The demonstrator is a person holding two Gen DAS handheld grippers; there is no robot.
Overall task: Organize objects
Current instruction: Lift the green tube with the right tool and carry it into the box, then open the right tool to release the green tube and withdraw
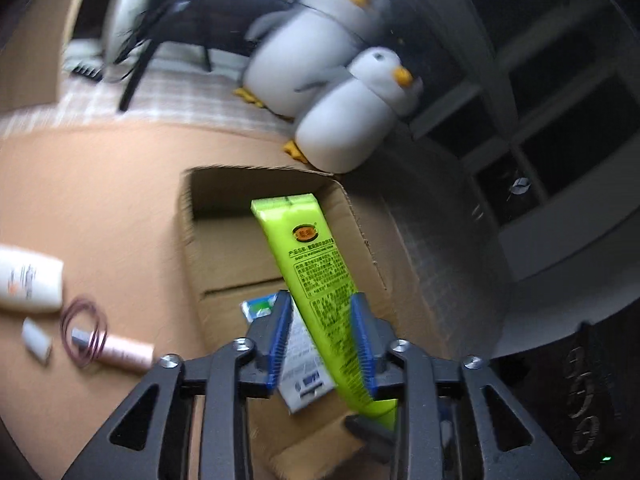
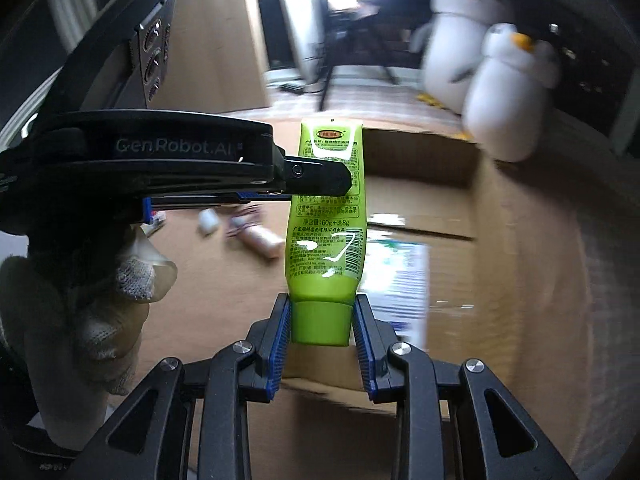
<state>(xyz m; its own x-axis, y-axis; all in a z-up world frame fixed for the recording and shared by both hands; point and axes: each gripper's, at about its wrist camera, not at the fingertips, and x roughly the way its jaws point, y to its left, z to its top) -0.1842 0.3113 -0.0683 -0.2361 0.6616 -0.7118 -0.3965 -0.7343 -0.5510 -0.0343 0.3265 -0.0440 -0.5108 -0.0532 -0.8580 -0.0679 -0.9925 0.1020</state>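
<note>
A lime-green tube hangs over an open cardboard box. My right gripper is shut on the tube's green cap and holds it upright. My left gripper has the tube's body between its blue pads, which stand a little apart around it; it reaches in from the left in the right wrist view. A white and blue packet lies in the box.
A white bottle, a small white cap, a pink tube and a loop of red hair ties lie on the orange surface left of the box. Two plush penguins stand behind the box.
</note>
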